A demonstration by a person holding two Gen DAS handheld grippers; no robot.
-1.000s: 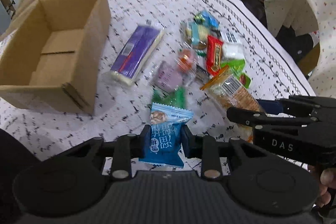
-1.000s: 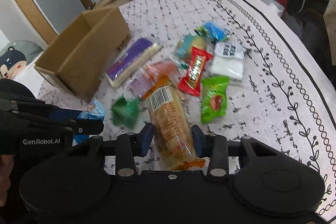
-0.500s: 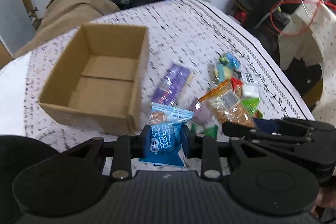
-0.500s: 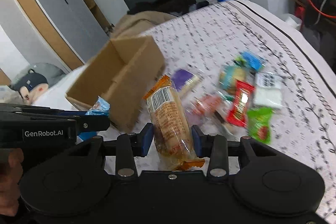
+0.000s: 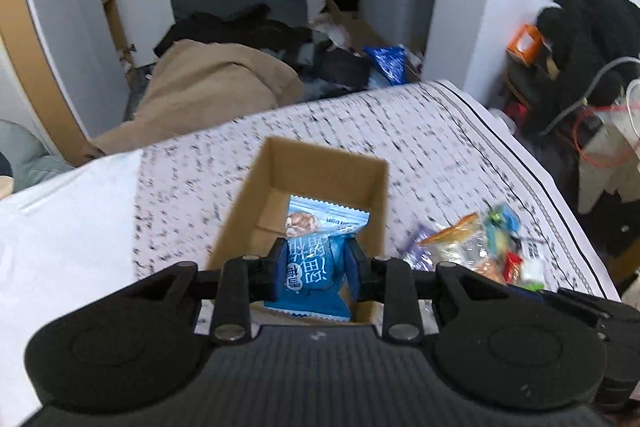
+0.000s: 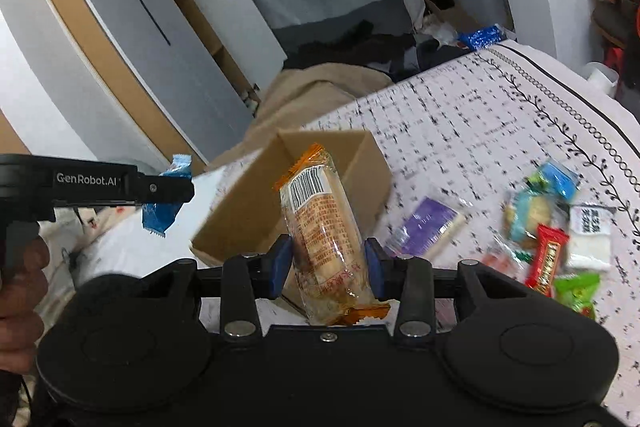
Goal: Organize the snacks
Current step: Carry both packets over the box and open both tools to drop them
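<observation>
Left gripper (image 5: 313, 267) clamping a blue snack packet (image 5: 316, 259) between its jaws, hanging over the open cardboard box (image 5: 372, 195) at frame centre. Right gripper (image 6: 327, 263) gripping an orange-ended biscuit pack (image 6: 320, 227), jaws closed on its sides, box (image 6: 248, 203) just behind it. Box sitting on a desk covered with a white cloth (image 5: 400, 131) carrying small black marks and a vine border. Loose snack pile (image 6: 548, 227) lying at right of frame, well apart from the box; purple bar (image 6: 428, 223) lying between them. Beyond the desk: tan blanket (image 5: 216, 83) heaped at upper left, dark clothes behind it, grey panels against the wall, a white appliance at upper centre. Motion blur smearing the cloth.
</observation>
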